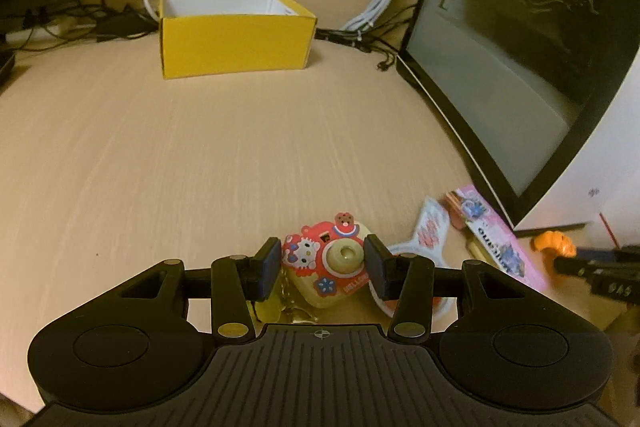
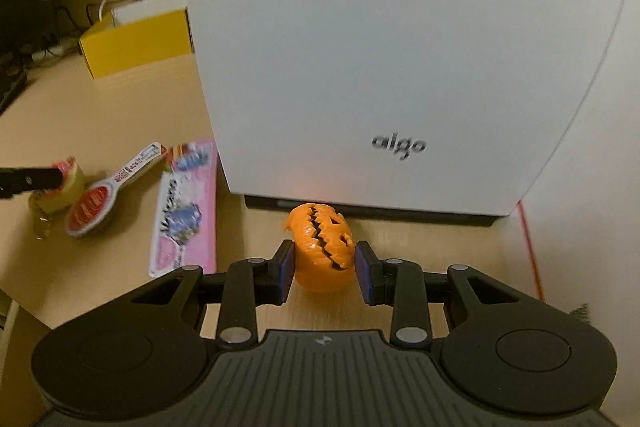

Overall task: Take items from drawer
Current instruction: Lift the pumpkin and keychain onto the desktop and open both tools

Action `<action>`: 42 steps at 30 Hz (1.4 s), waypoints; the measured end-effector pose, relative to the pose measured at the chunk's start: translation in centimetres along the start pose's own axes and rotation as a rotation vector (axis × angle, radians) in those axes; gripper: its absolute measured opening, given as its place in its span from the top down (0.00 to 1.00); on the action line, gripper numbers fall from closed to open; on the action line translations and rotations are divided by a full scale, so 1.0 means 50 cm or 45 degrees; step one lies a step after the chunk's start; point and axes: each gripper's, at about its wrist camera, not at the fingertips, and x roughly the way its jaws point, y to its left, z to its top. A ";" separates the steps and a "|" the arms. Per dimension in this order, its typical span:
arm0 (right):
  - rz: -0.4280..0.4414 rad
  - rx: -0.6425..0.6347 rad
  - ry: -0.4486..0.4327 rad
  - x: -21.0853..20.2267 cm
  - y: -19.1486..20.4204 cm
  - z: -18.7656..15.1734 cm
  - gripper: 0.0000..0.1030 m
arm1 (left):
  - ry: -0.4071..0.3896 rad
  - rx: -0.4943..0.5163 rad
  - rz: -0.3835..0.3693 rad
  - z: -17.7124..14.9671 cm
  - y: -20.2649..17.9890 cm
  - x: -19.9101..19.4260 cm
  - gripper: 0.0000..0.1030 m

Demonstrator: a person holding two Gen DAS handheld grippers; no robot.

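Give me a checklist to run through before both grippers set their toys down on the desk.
1. Left gripper holds the toy camera between its pads: ok.
2. Right gripper holds the pumpkin; the right pad's contact looks loose: cannot tell.
3. Camera's gold chain hangs free below, may snag: cannot tell.
4. Bare desk ahead of the left gripper for a drop: ok.
5. Room ahead of the pumpkin: white case stands close behind: not ok.
6. Brush and pink packet lie between the grippers, away from both: ok.
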 end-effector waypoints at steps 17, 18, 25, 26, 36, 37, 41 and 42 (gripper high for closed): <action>0.066 0.005 -0.011 -0.012 0.004 -0.007 0.45 | -0.059 -0.014 -0.008 -0.002 0.003 -0.060 0.53; 0.070 0.005 -0.017 -0.017 -0.001 -0.010 0.44 | -0.061 -0.007 -0.008 -0.006 0.002 -0.070 0.53; 0.116 -0.048 -0.041 -0.076 0.034 -0.047 0.36 | -0.053 0.122 -0.073 -0.052 -0.041 -0.146 0.53; 0.123 -0.061 -0.043 -0.081 0.042 -0.050 0.34 | -0.046 0.140 -0.092 -0.061 -0.046 -0.156 0.53; 0.239 -0.239 0.047 -0.090 0.124 -0.168 0.11 | 0.215 0.272 -0.207 -0.184 -0.092 -0.145 0.53; 0.221 -0.250 0.046 -0.081 0.129 -0.179 0.11 | 0.241 0.275 -0.209 -0.195 -0.092 -0.140 0.53; 0.118 -0.280 0.054 -0.052 0.118 -0.211 0.11 | 0.302 0.286 -0.199 -0.220 -0.096 -0.128 0.53; 0.107 -0.273 0.064 -0.044 0.111 -0.218 0.11 | 0.312 0.294 -0.194 -0.226 -0.094 -0.131 0.53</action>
